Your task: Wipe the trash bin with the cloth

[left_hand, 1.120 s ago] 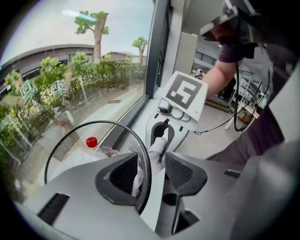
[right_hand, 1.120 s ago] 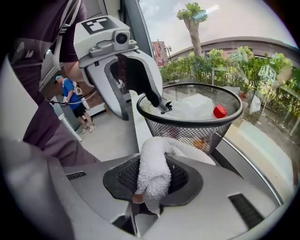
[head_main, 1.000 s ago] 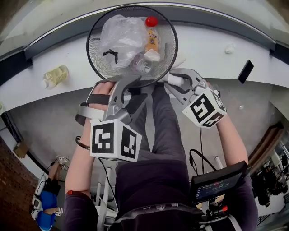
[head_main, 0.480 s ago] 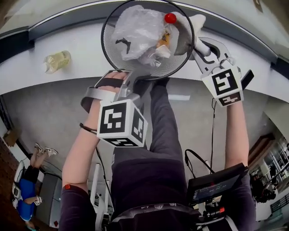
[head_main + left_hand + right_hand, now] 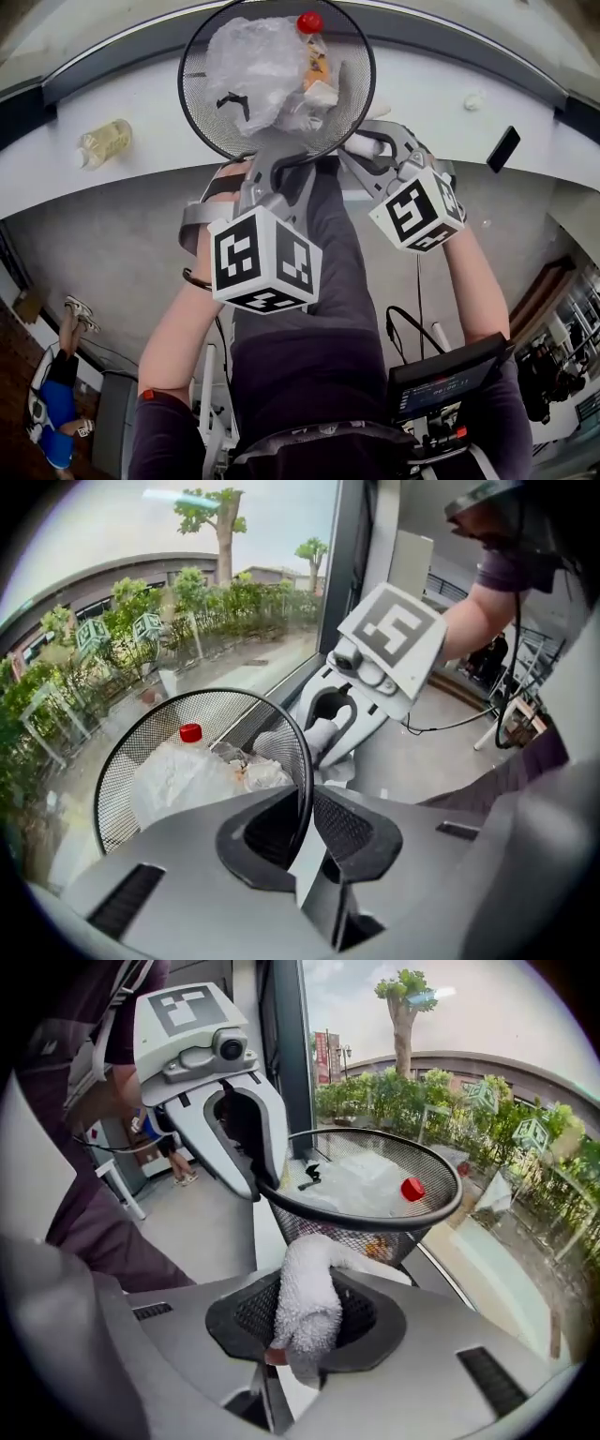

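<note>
Jaws first, in the left gripper view: the left gripper point(image 5: 305, 817) is closing on the trash bin point(image 5: 120, 782), whose black wire rim runs edge-on between the two dark pads at 6 o'clock. The mesh bin fills the frame's 9 o'clock side. Inside it lie a crumpled plastic bag point(image 5: 176, 776) and a red cap point(image 5: 190, 732). At 1 o'clock the right gripper point(image 5: 323, 738) reaches in with a white cloth point(image 5: 322, 733) just beside the bin's outer wall.

In the right gripper view, the right gripper's jaws are clenched on the rolled cloth, which stands up between the pads at 6 o'clock. The cloth's upper end bends over and touches the mesh wall just under the rim. The bin sits at 1 o'clock from the cloth. The left gripper comes in from 11 o'clock, with its jaw tips on the bin's near rim.

In the head view, the bin is at 12 o'clock, tilted so its open mouth faces the camera. The left gripper meets the bin's lower rim at 6 o'clock of the bin, the right one at about 4 o'clock. A pale bottle point(image 5: 103, 142) lies on the white sill point(image 5: 441, 89) at 9 o'clock. A small dark slab, possibly a phone point(image 5: 503, 148), lies at 3 o'clock.
</note>
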`<action>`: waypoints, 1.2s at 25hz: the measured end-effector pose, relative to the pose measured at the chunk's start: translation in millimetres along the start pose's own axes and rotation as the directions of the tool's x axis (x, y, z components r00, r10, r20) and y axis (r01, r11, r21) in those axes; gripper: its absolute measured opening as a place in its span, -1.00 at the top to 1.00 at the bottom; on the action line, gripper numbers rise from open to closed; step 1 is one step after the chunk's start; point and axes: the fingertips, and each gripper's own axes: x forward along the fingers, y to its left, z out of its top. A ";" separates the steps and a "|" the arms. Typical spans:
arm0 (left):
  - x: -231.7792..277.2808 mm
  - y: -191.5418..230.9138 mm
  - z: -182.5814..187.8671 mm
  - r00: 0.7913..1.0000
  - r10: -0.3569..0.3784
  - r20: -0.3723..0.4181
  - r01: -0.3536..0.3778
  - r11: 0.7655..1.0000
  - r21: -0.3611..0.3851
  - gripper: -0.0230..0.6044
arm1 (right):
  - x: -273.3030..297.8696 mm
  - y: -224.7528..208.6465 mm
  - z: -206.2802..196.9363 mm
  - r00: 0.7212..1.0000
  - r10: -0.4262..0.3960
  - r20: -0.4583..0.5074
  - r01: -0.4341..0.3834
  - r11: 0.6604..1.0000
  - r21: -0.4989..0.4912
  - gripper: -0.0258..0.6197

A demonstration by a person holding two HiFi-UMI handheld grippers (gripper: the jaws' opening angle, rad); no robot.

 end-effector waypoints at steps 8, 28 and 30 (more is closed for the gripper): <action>-26.5 -4.5 15.3 0.997 -0.060 0.044 0.050 0.979 0.198 0.51 | 1.0 30.4 9.2 0.993 0.074 0.091 -0.082 0.992 0.096 0.61; -4.4 5.1 -28.5 0.982 0.006 -0.186 0.076 0.900 0.430 0.67 | -18.4 -18.9 16.4 0.989 -0.085 0.124 0.073 0.993 0.094 0.61; -3.6 3.6 -26.7 0.982 0.006 -0.187 0.067 0.922 0.381 0.67 | -12.7 3.8 20.3 0.990 -0.035 0.137 0.022 0.995 0.094 0.61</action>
